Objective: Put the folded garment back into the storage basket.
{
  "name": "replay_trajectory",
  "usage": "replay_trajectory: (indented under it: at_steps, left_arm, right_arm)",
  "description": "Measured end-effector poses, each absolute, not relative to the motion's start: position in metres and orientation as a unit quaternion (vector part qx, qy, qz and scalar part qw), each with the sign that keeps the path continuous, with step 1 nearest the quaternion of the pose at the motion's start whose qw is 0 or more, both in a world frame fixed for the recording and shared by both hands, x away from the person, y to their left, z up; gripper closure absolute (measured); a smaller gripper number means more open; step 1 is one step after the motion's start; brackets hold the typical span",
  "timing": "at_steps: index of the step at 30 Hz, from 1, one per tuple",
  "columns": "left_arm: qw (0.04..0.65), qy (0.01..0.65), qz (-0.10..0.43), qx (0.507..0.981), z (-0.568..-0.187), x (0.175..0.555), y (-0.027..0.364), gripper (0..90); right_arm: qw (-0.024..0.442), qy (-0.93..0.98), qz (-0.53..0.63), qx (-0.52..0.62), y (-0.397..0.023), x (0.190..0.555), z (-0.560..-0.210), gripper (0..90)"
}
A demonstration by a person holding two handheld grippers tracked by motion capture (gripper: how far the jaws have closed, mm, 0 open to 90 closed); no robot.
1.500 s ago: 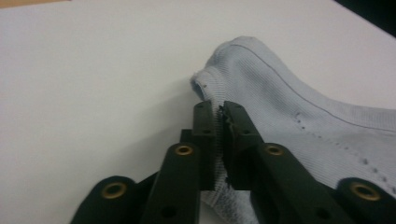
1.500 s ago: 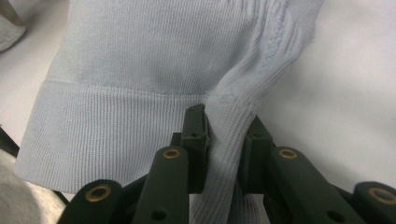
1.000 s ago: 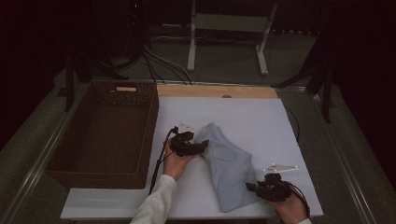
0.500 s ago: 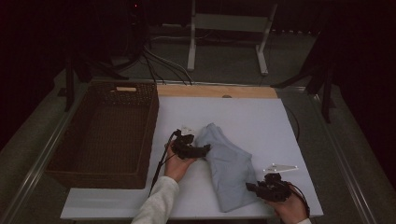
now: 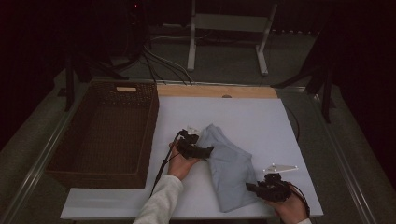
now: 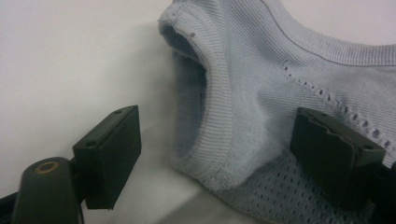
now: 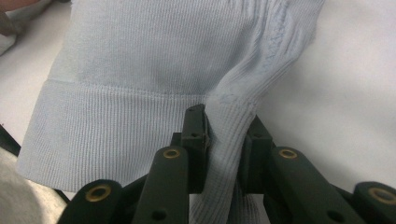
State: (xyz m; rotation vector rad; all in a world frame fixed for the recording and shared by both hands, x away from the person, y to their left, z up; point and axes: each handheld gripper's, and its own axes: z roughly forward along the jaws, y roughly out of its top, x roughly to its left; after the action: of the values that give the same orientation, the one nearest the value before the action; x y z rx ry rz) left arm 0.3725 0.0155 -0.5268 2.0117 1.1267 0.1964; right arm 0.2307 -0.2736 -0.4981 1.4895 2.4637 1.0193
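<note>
A light blue knit garment [image 5: 229, 163] lies folded on the white table [image 5: 252, 116]. My left gripper [image 5: 205, 150] sits at its upper left edge. In the left gripper view the left gripper [image 6: 217, 126] stands open, and its jaws have just been opening. One jaw is over the bare table and the other over the mesh cloth. The garment's ribbed edge [image 6: 219, 107] lies between them, untouched by the pads. My right gripper [image 5: 251, 187] is at the garment's near right end. The right gripper [image 7: 224, 126] is shut on a bunched fold of the ribbed hem [image 7: 116, 116].
A large dark wicker basket [image 5: 150, 126] stands at the table's left side. A wooden strip [image 5: 215, 91] runs along the far edge. Beyond it, cables and a white stand [image 5: 224, 28] are on the floor. Bare table stretches behind and right of the garment.
The left hand has shifted slightly down and toward the garment's edge. The right hand and the garment stay where they were.
</note>
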Motion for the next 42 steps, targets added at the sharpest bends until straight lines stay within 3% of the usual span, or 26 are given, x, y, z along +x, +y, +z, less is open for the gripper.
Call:
replay_trajectory:
  at_steps: [7, 14, 18, 19, 20, 22, 25, 42]
  left_arm:
    - [0.410, 0.441, 0.061, 0.796, -0.527, 0.374, 0.012, 17.5]
    - [0.419, 0.423, 0.039, 0.803, -0.527, 0.373, 0.007, 33.2]
    - [0.424, 0.412, 0.025, 0.806, -0.528, 0.371, 0.002, 50.5]
    - [0.422, 0.411, 0.023, 0.808, -0.528, 0.371, -0.001, 50.5]
    - [0.423, 0.409, 0.014, 0.808, -0.528, 0.372, -0.001, 59.8]
    - [0.421, 0.409, 0.010, 0.810, -0.529, 0.372, -0.004, 69.7]
    - [0.420, 0.411, 0.001, 0.809, -0.528, 0.372, -0.006, 77.9]
    - [0.459, 0.418, 0.018, 0.783, -0.501, 0.372, 0.013, 82.0]
  right_arm:
    - [0.044, 0.806, 0.333, 0.487, -0.273, 0.231, -0.498, 76.2]
    - [0.044, 0.807, 0.331, 0.487, -0.272, 0.231, -0.498, 76.2]
    - [0.044, 0.807, 0.330, 0.487, -0.272, 0.231, -0.498, 76.2]
    - [0.044, 0.808, 0.330, 0.487, -0.272, 0.231, -0.498, 76.2]
    - [0.044, 0.808, 0.330, 0.486, -0.272, 0.231, -0.499, 76.3]
    - [0.045, 0.809, 0.329, 0.485, -0.272, 0.231, -0.499, 76.3]
    - [0.045, 0.809, 0.330, 0.485, -0.272, 0.231, -0.499, 76.2]
    - [0.035, 0.799, 0.334, 0.498, -0.273, 0.231, -0.498, 76.6]
